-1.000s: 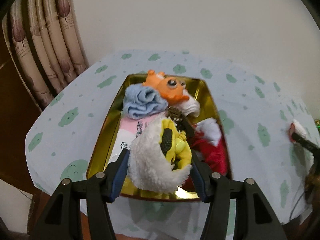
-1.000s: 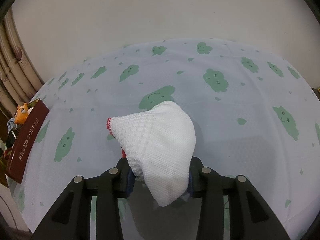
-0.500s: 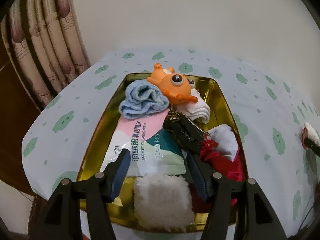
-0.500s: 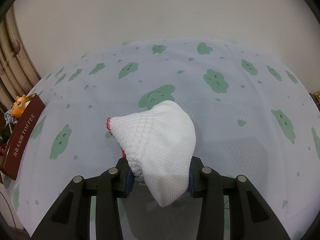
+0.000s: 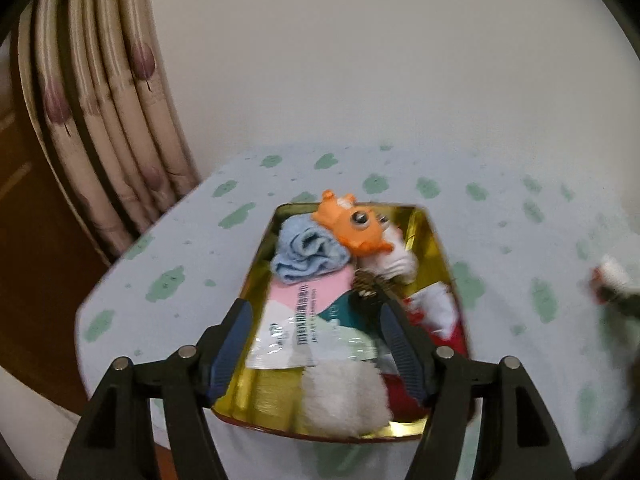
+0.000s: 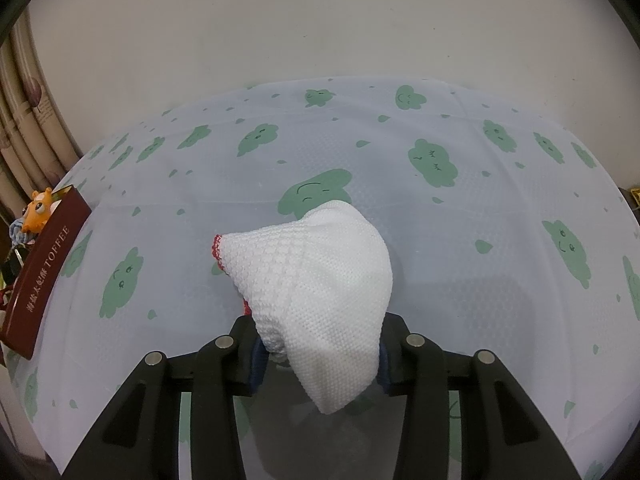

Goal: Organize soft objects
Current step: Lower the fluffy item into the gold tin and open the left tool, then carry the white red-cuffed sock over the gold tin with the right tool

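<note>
White cloth (image 6: 316,300) pinched in right gripper (image 6: 320,354); left gripper (image 5: 316,340) spread above tin (image 5: 430,240).

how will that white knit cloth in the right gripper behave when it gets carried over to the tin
Likely floppy: the cloth droops past the right gripper with a corner hanging free. Probably light, since it keeps a tented shape. Its waffle knit looks grippy, so slipping seems unlikely.

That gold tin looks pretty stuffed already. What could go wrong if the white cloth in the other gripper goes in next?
The tin is already piled high, so the orange toy on top might roll out when more is added. The fluffy white piece lies at the near rim and could slip over it. The white cloth hangs loosely from the right gripper and might snag the tin's wall.
</note>
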